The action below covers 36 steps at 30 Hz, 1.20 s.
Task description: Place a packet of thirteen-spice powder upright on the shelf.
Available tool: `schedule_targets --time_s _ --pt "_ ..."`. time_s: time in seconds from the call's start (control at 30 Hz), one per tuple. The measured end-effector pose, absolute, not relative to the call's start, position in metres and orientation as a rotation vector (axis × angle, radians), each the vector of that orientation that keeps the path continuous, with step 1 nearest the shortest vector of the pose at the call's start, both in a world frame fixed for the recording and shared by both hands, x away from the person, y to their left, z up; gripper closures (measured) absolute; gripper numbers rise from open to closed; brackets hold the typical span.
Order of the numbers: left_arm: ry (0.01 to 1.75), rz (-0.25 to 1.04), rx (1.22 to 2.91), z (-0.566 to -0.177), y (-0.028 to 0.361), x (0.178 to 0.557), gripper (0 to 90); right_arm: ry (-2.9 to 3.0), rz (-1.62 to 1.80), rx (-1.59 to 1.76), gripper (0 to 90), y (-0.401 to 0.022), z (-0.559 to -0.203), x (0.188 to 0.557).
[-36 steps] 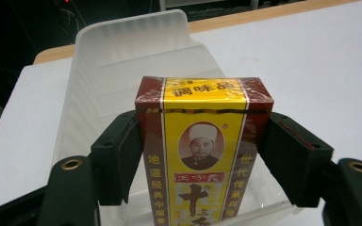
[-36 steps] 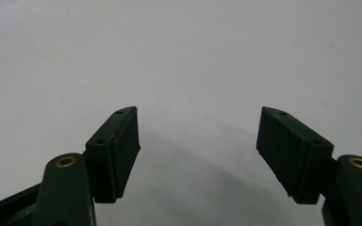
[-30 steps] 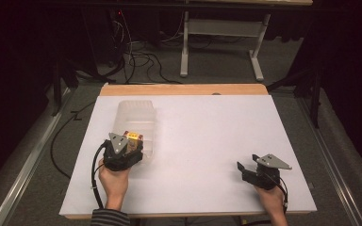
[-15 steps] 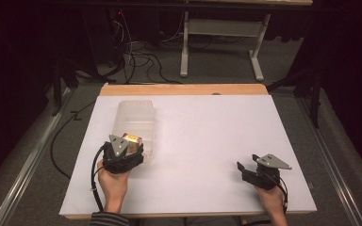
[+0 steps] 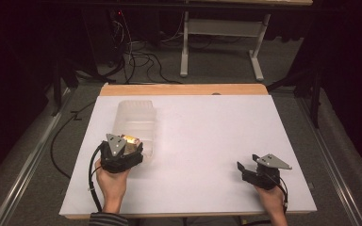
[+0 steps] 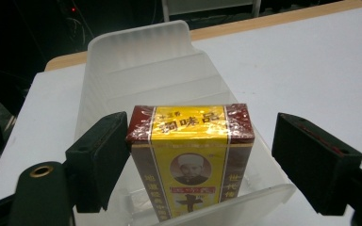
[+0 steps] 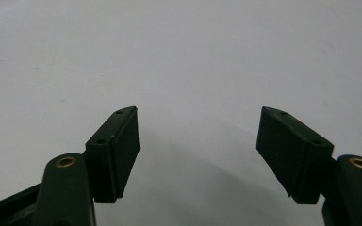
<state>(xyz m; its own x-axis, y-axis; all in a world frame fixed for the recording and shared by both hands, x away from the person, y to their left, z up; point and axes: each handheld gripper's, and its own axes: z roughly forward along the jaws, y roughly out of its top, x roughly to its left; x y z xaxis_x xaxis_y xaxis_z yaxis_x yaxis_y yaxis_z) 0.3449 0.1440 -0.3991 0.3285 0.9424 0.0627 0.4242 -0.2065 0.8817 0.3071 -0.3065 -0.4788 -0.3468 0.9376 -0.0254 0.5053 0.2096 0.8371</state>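
Bright tabletop, dark surroundings, soft focus

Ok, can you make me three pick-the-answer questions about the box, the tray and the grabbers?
1. Where is the yellow box?
A. In the nearest slot of the clear plastic tray
B. On the bare white table
C. Between the right gripper's pads

2. What colours frame the box's yellow?
A. Blue
B. Dark red
C. Green

3. How is the left gripper?
A. Squeezing the box
B. Open, with the box between its pads
C. Lying flat on the floor

Answers:
1 A, the left gripper view shows it standing behind the tray's front wall.
2 B, dark red bands run along its edges.
3 B, its jaws have just been opening and a gap shows at the right pad.
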Motion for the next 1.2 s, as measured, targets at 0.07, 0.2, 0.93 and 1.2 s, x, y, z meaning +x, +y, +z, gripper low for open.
schedule_targets --time_s 0.07,0.2,0.93,1.2 --pt "1.207 0.819 1.781 -0.394 0.144 0.344 19.8 1.943 1.03 1.339 31.0 -0.306 -0.479 0.307" --pt "1.19 0.822 1.773 -0.389 0.143 0.342 19.9 1.943 1.031 1.338 31.0 -0.306 -0.479 0.307" --pt "1.066 0.785 1.814 -0.374 0.115 0.334 21.3 1.935 1.033 1.338 30.9 -0.307 -0.479 0.306" --pt "1.017 0.753 1.83 -0.373 0.102 0.332 21.6 1.937 1.035 1.333 30.9 -0.307 -0.479 0.306"
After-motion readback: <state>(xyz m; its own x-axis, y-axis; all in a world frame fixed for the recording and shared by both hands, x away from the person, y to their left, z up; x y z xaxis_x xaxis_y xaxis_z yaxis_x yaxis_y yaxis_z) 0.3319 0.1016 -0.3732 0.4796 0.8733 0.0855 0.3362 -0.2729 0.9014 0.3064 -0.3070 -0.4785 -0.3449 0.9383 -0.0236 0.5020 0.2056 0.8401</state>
